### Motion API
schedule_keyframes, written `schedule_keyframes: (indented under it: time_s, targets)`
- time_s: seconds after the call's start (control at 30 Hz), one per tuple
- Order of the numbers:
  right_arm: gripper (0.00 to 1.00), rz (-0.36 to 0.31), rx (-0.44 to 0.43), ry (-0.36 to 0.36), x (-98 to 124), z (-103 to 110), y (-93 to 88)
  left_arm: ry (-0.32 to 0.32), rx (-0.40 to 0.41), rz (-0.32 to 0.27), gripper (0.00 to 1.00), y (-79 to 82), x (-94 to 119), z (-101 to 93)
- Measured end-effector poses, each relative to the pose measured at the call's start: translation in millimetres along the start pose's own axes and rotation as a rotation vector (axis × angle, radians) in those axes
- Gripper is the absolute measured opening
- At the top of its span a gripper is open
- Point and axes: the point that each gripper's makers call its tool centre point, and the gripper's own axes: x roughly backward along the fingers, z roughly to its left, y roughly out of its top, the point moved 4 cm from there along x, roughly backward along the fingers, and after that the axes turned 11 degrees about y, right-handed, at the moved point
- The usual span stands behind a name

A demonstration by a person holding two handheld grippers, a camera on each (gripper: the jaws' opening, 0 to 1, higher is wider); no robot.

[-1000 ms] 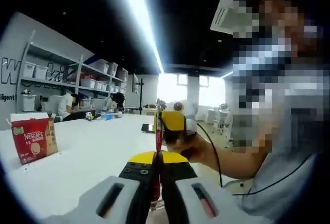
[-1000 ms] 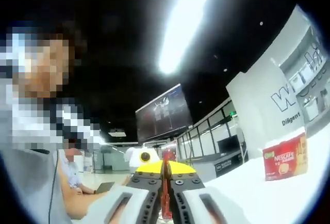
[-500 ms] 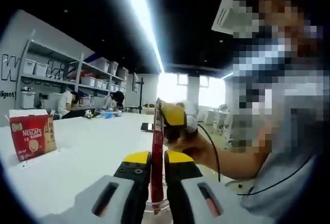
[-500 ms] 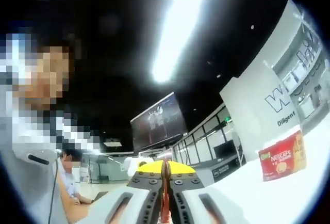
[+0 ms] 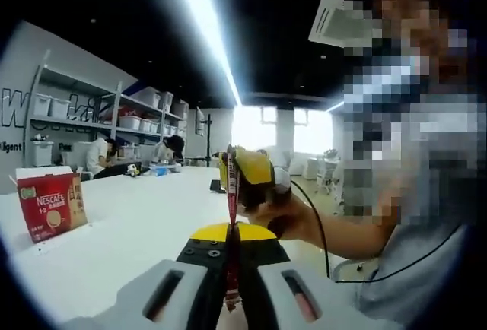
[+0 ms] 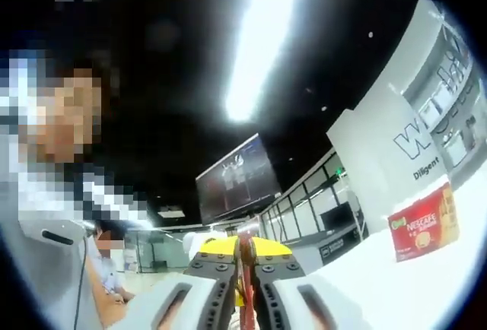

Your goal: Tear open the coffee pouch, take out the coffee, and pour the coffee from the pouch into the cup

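Pouch (image 5: 231,223): a thin red stick, upright and edge-on, well above the desk (image 5: 144,231). Lower end clamped in the left claw (image 5: 232,240), jaws shut on it with no gap showing; upper end pinched by the right claw (image 5: 247,172), seen across in the left gripper view in a person's hand (image 5: 285,220). In the right gripper view, the same red strip (image 6: 245,284) caught between the right claw (image 6: 245,258) jaws, closed tight on it. Held at both ends like this most likely to give the two claws opposing purchase, so a twist or pull apart can tear the top. Raised clear of the desk probably to leave room for that pull. Tear seemingly not yet made; no spilled powder visible. Nescafe box (image 5: 52,207) standing on the desk, well off to the side. Cup not identifiable. Shelves (image 5: 91,113) with bins along the far wall.
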Motion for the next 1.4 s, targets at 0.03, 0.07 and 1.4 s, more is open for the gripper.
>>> schedule_keyframes:
  time_s: [0.03,0.07,1.4]
  targets:
    - [0.04,0.002,0.0,0.002,0.1,-0.1,-0.1,-0.001,0.001,0.001,0.04,-0.1,-0.1,0.1]
    - [0.03,0.015,0.034,-0.007,0.1,-0.7,0.2,0.0,0.002,0.002,0.04,-0.4,-0.4,0.3]
    - [0.09,0.015,0.063,-0.021,4.4,3.4,1.6,-0.006,0.042,-0.029,0.05,5.2,-2.8,-0.7]
